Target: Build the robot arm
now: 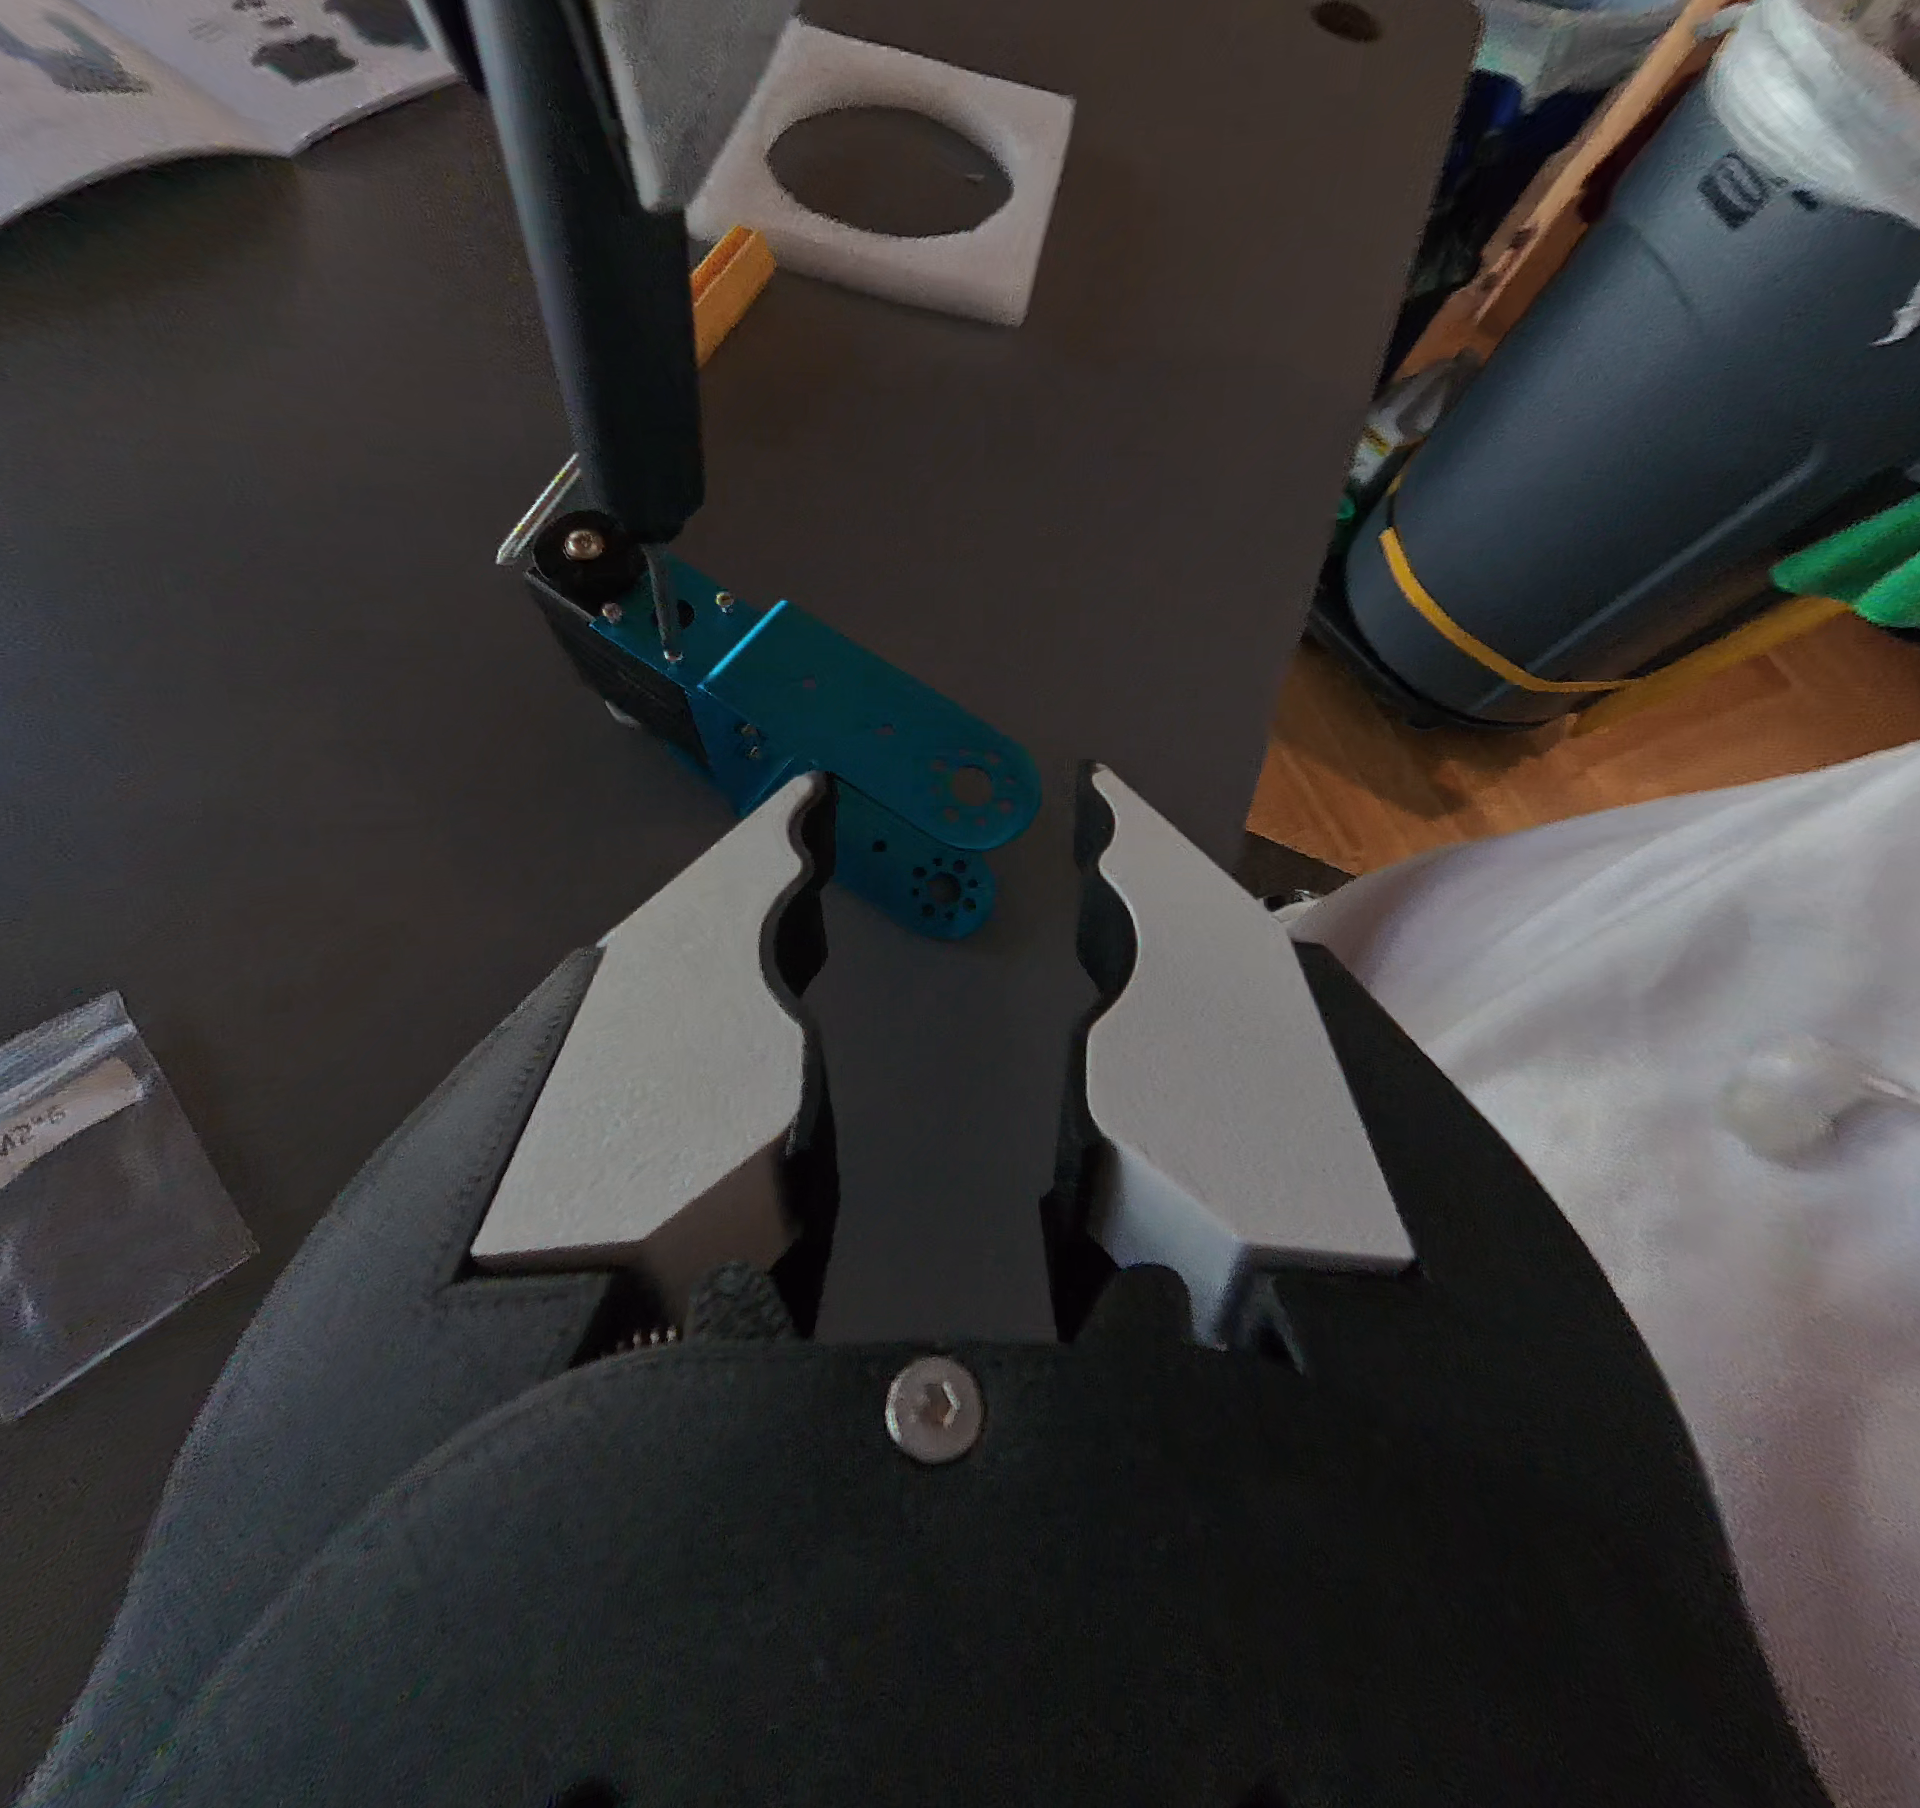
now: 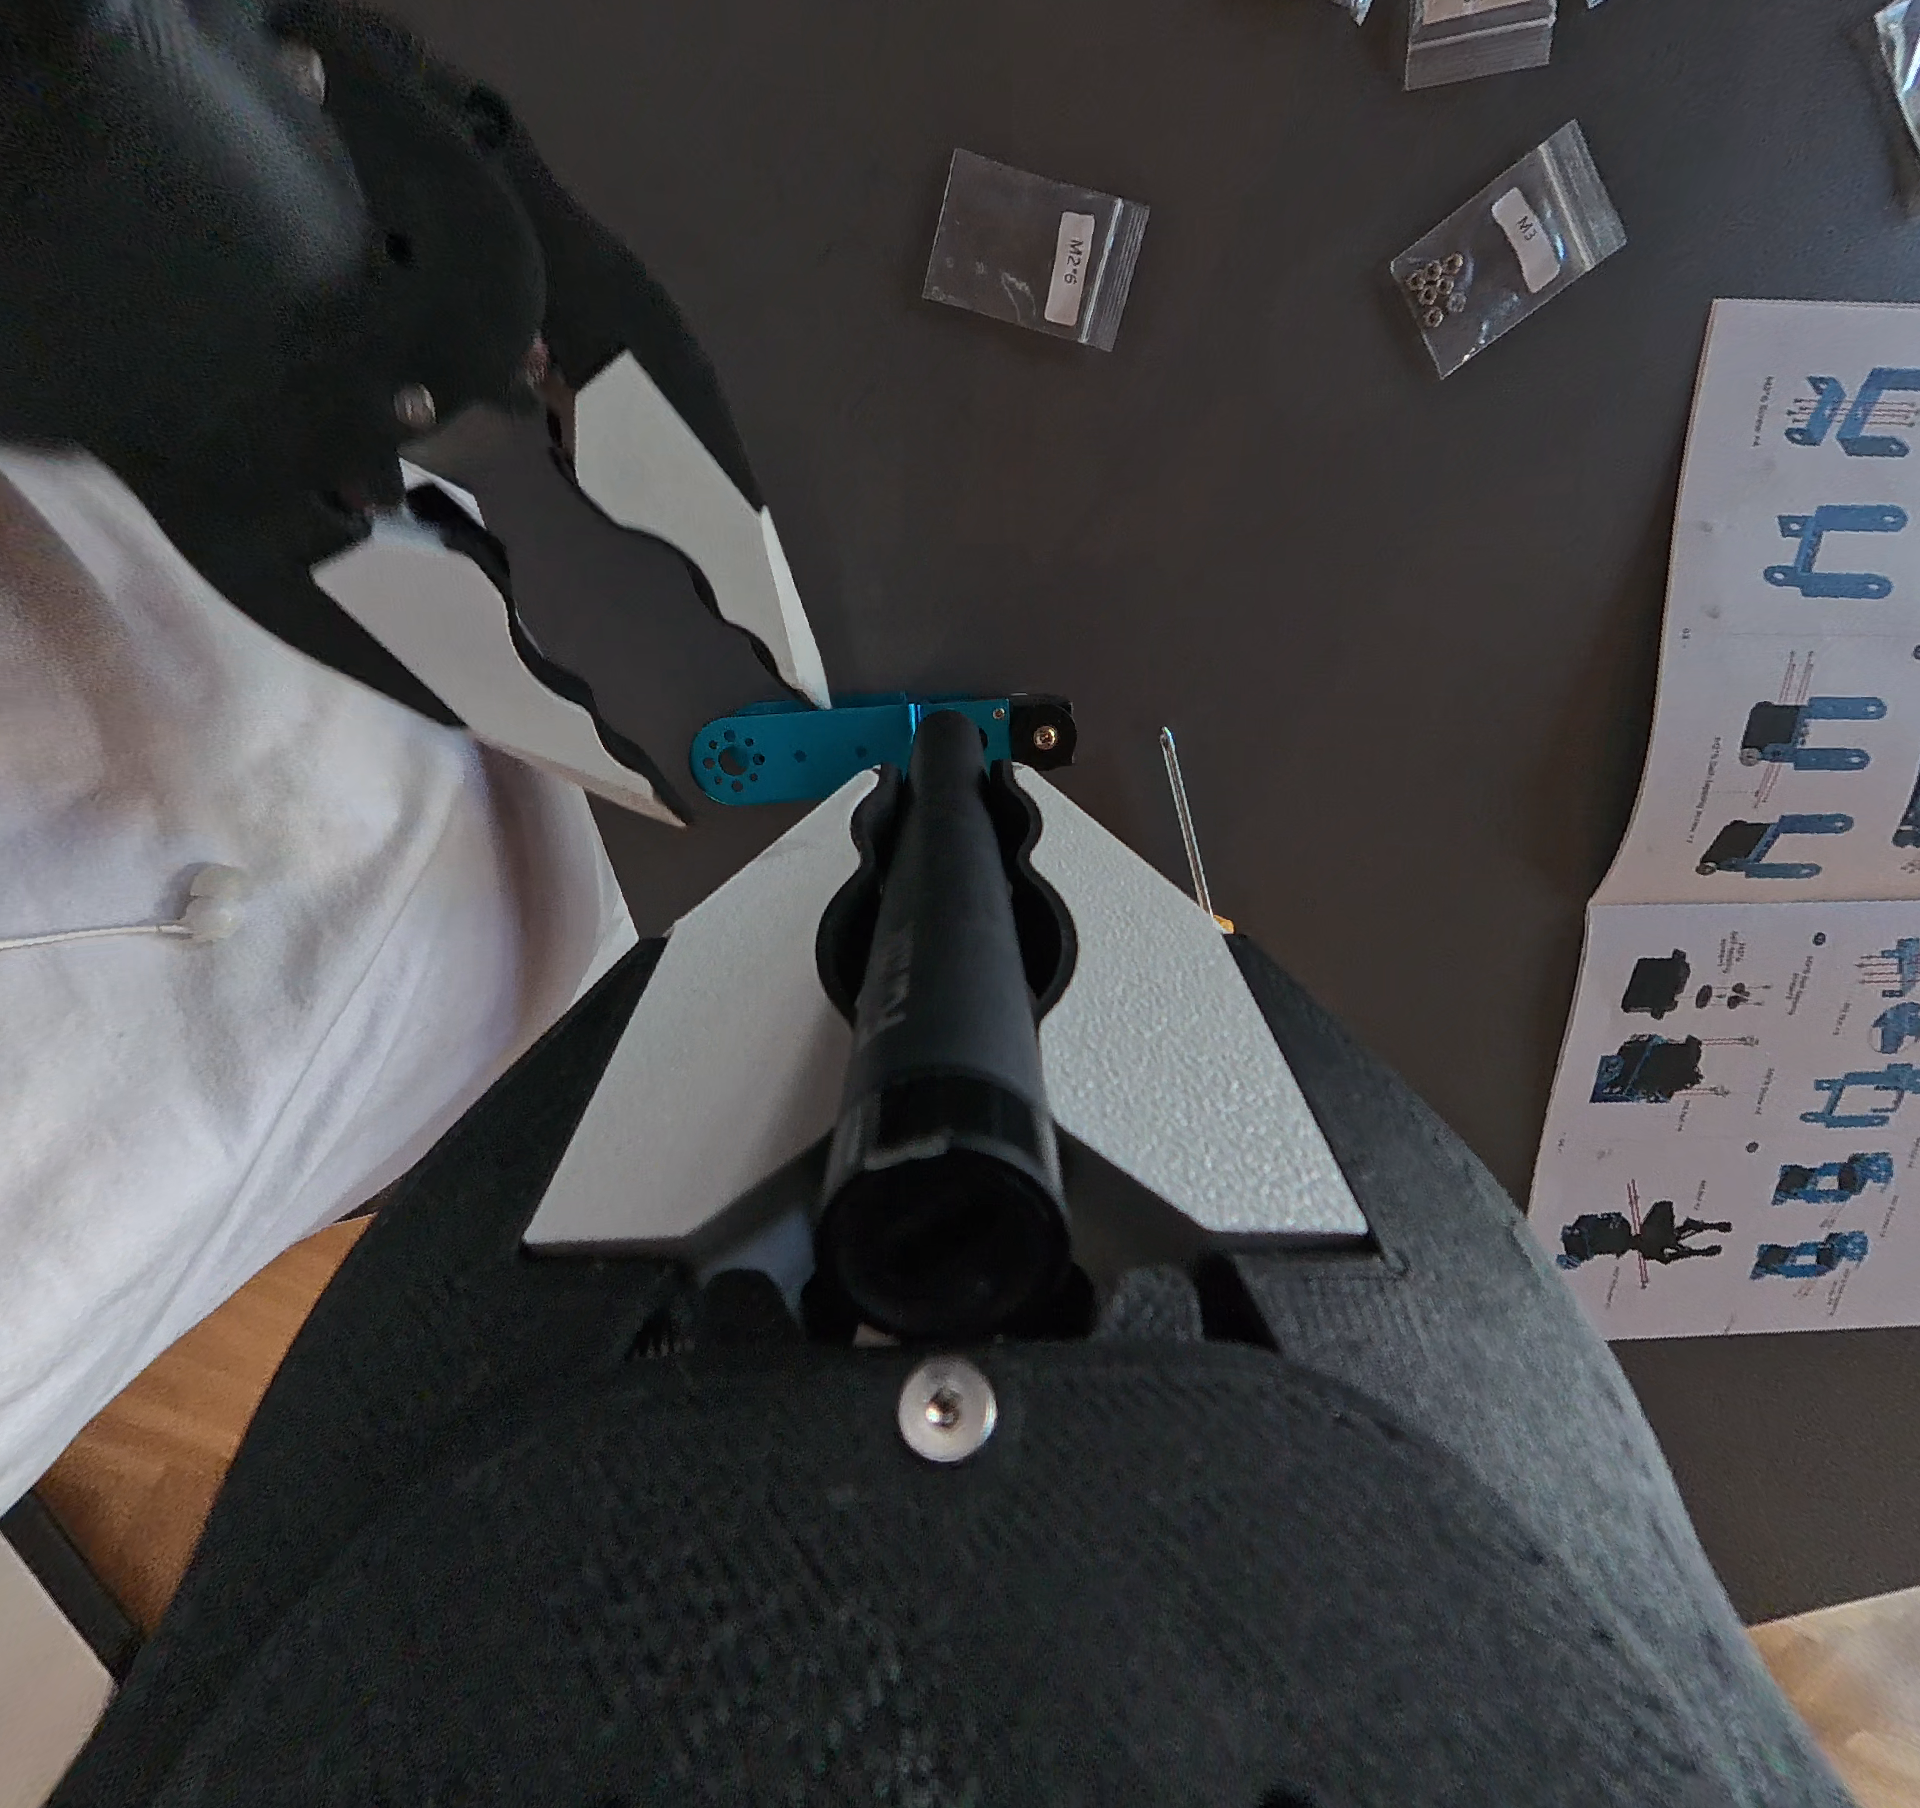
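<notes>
A blue metal bracket fixed to a black servo lies on the dark table. My left gripper is open, its tips on either side of the bracket's rounded end; I cannot tell if they touch it. My right gripper is shut on a black screwdriver and points it down. The screwdriver has its tip on a small screw on top of the bracket. The right wrist view shows the bracket and the open left gripper at its end.
Several small bags of screws and an open instruction booklet lie on the table. A thin metal tool lies beside the servo. A white foam square lies farther off. A grey bin stands past the table edge. A person's white shirt is close by. Tip to tip, the grippers are about 10 centimeters apart.
</notes>
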{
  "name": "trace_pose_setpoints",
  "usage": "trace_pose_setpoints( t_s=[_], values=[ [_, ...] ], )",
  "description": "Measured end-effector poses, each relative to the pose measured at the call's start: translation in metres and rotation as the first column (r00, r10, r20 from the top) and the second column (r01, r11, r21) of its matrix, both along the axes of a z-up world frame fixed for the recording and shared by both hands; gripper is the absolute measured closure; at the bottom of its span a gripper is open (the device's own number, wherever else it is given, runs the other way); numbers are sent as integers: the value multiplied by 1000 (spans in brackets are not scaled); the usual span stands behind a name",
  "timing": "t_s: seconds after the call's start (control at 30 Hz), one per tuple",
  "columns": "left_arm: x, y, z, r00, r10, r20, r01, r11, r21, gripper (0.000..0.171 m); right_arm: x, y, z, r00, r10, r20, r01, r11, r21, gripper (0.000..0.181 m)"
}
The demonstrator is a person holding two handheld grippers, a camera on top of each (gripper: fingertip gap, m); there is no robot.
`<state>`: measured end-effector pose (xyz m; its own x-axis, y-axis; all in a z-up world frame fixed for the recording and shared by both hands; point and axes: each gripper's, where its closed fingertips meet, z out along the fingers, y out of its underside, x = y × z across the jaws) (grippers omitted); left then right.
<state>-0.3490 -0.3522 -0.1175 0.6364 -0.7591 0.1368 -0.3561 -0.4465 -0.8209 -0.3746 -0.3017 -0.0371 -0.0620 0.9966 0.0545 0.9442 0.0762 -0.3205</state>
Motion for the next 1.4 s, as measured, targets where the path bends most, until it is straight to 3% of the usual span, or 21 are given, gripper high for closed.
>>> trace_pose_setpoints(
  t_s=[0.07,0.2,0.3,0.47,0.63,0.9,1.0,1.07,1.1,1.2,1.4],
  values=[
    [-11,0,16,994,-71,89,68,997,36,129,0,1,0,1000,-3,-3,3,1000,-11,162],
    [-29,5,29,963,-216,161,213,976,37,112,0,1,0,1000,19,-3,-19,1000,-19,162],
    [-43,37,22,956,-293,15,283,936,207,100,0,2,0,999,39,-2,-39,999,-24,162],
    [-40,66,7,830,-519,-203,554,806,206,99,-1,3,0,999,49,8,-48,998,-46,162],
    [-27,76,-13,677,-687,-265,724,687,68,95,-2,4,0,999,46,16,-45,997,-61,162],
    [-7,77,-14,503,-792,-345,856,513,71,84,-1,7,0,999,44,11,-43,994,-99,162],
    [-3,70,-16,446,-821,-356,890,449,80,91,0,8,0,1000,24,7,-22,992,-121,162],
    [-3,63,-17,420,-840,-343,904,420,79,107,1,9,0,1000,15,12,-14,993,-120,161],
    [-4,59,-20,414,-848,-332,907,414,72,114,1,9,0,1000,7,13,-6,993,-119,161],
    [-1,59,-24,452,-832,-321,889,447,94,112,2,9,0,1000,-11,11,12,993,-120,161],
    [2,58,-23,582,-776,-245,811,574,108,112,4,8,-1,999,-32,16,34,991,-129,162]
  ],
)
